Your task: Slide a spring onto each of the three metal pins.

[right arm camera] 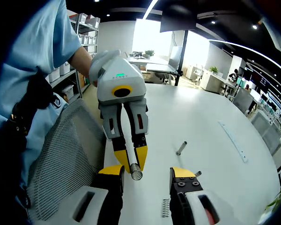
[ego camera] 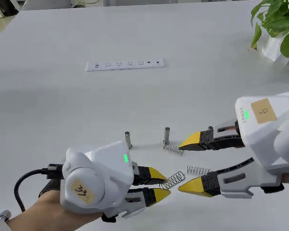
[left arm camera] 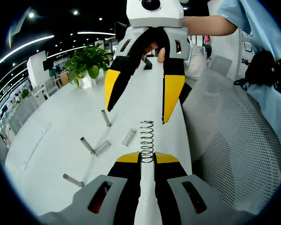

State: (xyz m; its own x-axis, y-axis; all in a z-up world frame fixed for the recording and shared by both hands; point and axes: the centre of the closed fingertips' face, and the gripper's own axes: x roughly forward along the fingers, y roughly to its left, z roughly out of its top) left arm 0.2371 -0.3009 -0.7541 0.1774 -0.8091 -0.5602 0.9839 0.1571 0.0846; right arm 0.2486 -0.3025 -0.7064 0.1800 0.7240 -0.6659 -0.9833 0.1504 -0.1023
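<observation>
At the near edge of the white table (ego camera: pixel 48 110), between the yellow tips of the left gripper (ego camera: pixel 167 184): one spring (ego camera: pixel 173 180), pinched by its near end, jaws all but closed on the coil. Sticks straight out past the tips, apparently clear of the tabletop, free end aimed at the right gripper (ego camera: pixel 178 168). Opposite, tip to tip, spread wide and holding nothing. Free end of the gripped spring just at the mouth of that gap, nearer the lower jaw in the head view, touching neither jaw as far as can be seen. Flat on the table between those open jaws, a second spring (ego camera: pixel 198 170). Just past the upper jaw, a third spring (ego camera: pixel 173 148), lying on its side with one end at the foot of the middle pin (ego camera: pixel 167 135). Left of that, apart from it, the left pin (ego camera: pixel 128 139), upright. To the right, the right pin (ego camera: pixel 210 128), no more than its top peeping over the upper jaw. All three standing bare, no coil threaded on any. Under the left gripper, a hand (ego camera: pixel 48 211), and a black cable (ego camera: pixel 24 180) looping out from the back of the housing. Farther across the table, well apart from the pins, a white power strip (ego camera: pixel 125 64) lying flat. At the far right corner, a potted plant (ego camera: pixel 274 24) in a white pot. Off the table edge in the left gripper view, a mesh chair (left arm camera: pixel 234 140), and beside it a light blue sleeve (left arm camera: pixel 267 28).
</observation>
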